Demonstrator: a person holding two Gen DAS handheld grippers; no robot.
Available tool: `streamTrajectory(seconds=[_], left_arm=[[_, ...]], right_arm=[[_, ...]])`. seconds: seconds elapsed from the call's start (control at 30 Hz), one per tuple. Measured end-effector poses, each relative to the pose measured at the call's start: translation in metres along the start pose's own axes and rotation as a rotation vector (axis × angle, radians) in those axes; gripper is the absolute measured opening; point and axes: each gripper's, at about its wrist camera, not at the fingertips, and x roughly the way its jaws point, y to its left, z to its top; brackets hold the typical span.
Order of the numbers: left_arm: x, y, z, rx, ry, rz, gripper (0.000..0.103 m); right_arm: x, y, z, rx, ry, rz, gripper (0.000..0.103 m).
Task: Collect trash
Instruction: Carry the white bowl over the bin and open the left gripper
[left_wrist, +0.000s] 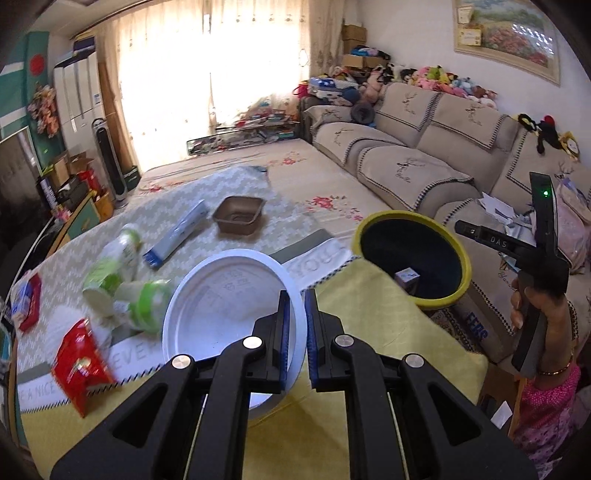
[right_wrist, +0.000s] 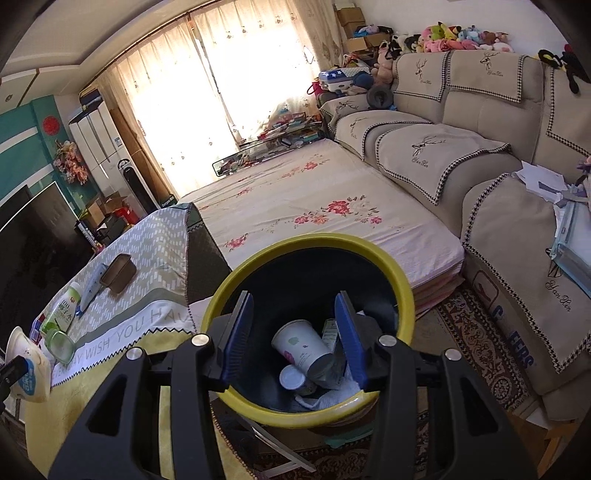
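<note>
I am seeing a beige sofa (right_wrist: 461, 155) with deer-print covers running along the right wall, plush toys (right_wrist: 461, 38) lining its back. A floral-print mattress (right_wrist: 314, 199) is lying beside it. Sunlit curtains (left_wrist: 207, 70) are glowing at the far end. A framed landscape painting (left_wrist: 513, 35) is hanging above the sofa; a tower fan (left_wrist: 110, 162) is standing near the curtains.

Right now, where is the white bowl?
In the left wrist view the white bowl is low in the centre, its rim pinched by the left gripper, above the yellow cloth and left of the yellow-rimmed bin.
</note>
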Motion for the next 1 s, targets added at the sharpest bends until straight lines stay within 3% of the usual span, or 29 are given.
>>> streamTrajectory(seconds=[0.3,0.47,0.53,0.6,0.7,1.0], left_arm=[[0.073,-0.102,0.061,0.173,0.014,-0.2,0.009],[0.113,-0.143,0.081,0.227,0.041,-0.234,0.01],[0.128,-0.152,0.087,0.23,0.045,-0.224,0.016],[0.139,-0.156,0.09,0.217,0.049,-0.217,0.037],[0.141,-0.15,0.09,0.189,0.034,-0.214,0.05],[0.074,-0.088,0.073,0.101,-0.116,-0.163,0.057]], right_arm=[[0.005,-0.045,0.002,0.079,-0.001,-0.042,0.044],[0.005,-0.064,0.003,0.112,-0.005,-0.06,0.045],[0.005,-0.069,0.003,0.121,-0.008,-0.067,0.046],[0.005,-0.072,0.003,0.125,-0.009,-0.071,0.047],[0.007,-0.075,0.003,0.125,-0.002,-0.072,0.047],[0.013,-0.044,0.0,0.06,0.024,-0.04,0.047]])
